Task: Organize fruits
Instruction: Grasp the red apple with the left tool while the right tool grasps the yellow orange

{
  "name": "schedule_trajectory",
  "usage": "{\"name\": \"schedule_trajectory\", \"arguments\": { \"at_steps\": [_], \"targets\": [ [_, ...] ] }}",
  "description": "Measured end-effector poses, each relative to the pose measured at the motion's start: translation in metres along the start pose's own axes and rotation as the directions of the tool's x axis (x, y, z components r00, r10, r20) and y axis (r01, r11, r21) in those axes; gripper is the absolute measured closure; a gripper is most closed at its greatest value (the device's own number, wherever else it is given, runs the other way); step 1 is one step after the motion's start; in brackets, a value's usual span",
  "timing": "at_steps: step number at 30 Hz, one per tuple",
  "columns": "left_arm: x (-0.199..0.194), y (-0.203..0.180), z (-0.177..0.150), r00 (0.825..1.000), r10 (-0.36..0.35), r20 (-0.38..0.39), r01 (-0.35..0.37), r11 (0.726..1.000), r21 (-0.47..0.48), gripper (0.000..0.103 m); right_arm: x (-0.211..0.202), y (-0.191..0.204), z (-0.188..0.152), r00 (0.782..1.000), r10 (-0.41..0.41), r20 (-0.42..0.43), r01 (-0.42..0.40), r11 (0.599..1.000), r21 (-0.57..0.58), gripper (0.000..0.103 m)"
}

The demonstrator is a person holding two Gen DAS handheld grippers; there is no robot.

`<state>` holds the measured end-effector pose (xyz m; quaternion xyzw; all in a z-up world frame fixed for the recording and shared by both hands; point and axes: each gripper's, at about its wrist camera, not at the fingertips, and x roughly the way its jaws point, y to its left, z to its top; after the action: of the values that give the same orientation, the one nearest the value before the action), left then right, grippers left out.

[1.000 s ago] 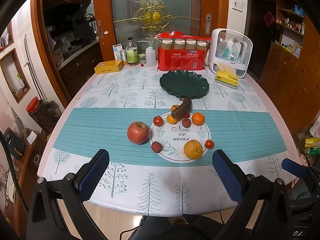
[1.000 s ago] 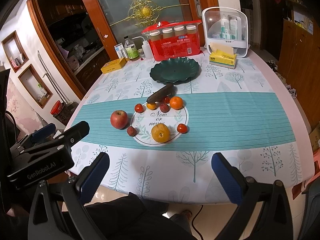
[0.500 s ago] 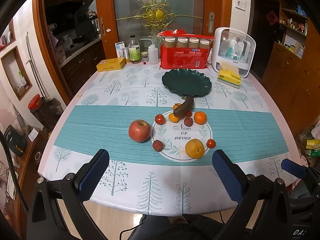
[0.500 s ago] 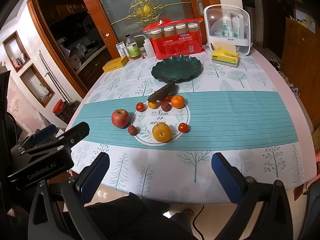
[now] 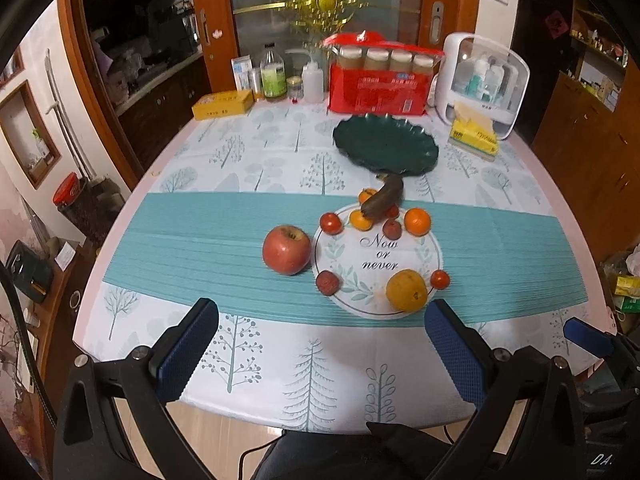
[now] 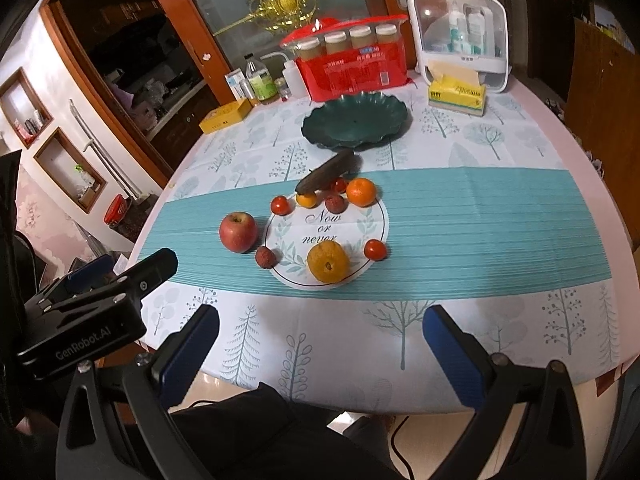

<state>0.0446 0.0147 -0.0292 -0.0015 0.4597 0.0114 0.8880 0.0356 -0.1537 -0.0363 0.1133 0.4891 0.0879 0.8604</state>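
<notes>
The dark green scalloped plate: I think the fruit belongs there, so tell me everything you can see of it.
The dark green scalloped plate is a shallow, glossy dish with a wavy, petal-like rim, possibly ceramic or plastic. It sits upright and empty on the tree-print tablecloth, beyond the fruit and in front of the red package of jars. The tip of the dark brown elongated fruit lies by its near rim; whether they touch cannot be told. Both grippers are open and far from it.

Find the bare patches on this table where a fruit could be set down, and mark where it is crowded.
Free: the green plate, empty; the teal runner right of the orange and small tomato; the tree-print cloth between the yellow box and the red apple. Crowded: the fruit ringing the round mat, and the back edge by the red pack.
</notes>
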Motion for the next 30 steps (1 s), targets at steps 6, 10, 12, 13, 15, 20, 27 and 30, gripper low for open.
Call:
{"name": "schedule_trajectory", "arguments": {
  "at_steps": [6, 10, 12, 13, 15, 20, 27, 30],
  "targets": [
    [0.039, 0.017, 0.015, 0.994, -0.007, -0.108, 0.008, 1.000, 0.004, 0.001, 0.031, 0.001, 0.014, 0.996, -0.008, -0.091, 0.013, 0.998, 0.056, 0.001],
    [0.072, 0.029, 0.026, 0.980, -0.023, -0.197, 0.026, 1.000, 0.014, 0.001, 0.059, 0.000, 0.023, 0.986, -0.006, -0.164, 0.025, 0.993, 0.118, 0.002],
    [0.090, 0.034, 0.032, 0.970, -0.027, -0.243, 0.033, 0.999, 0.020, 0.001, 0.074, -0.001, 0.026, 0.980, 0.001, -0.198, 0.029, 0.988, 0.151, 0.003],
    [0.099, 0.037, 0.034, 0.965, -0.025, -0.260, 0.032, 0.999, 0.023, 0.001, 0.082, -0.002, 0.028, 0.977, 0.006, -0.214, 0.031, 0.985, 0.167, 0.003],
    [0.116, 0.044, 0.040, 0.956, -0.020, -0.294, 0.031, 0.999, 0.030, 0.001, 0.098, -0.003, 0.030, 0.969, 0.017, -0.247, 0.035, 0.979, 0.202, 0.005],
    [0.158, 0.057, 0.049, 0.930, -0.039, -0.367, 0.051, 0.998, 0.023, 0.001, 0.135, -0.005, 0.030, 0.945, 0.015, -0.326, 0.078, 0.960, 0.271, 0.010],
    [0.204, 0.072, 0.057, 0.906, -0.083, -0.416, 0.089, 0.996, -0.006, 0.001, 0.169, -0.006, 0.034, 0.929, -0.029, -0.368, 0.156, 0.934, 0.322, 0.016],
    [0.223, 0.071, 0.057, 0.890, -0.090, -0.446, 0.098, 0.995, -0.005, 0.001, 0.182, -0.005, 0.035, 0.923, -0.034, -0.383, 0.173, 0.926, 0.335, 0.021]
  ]
}}
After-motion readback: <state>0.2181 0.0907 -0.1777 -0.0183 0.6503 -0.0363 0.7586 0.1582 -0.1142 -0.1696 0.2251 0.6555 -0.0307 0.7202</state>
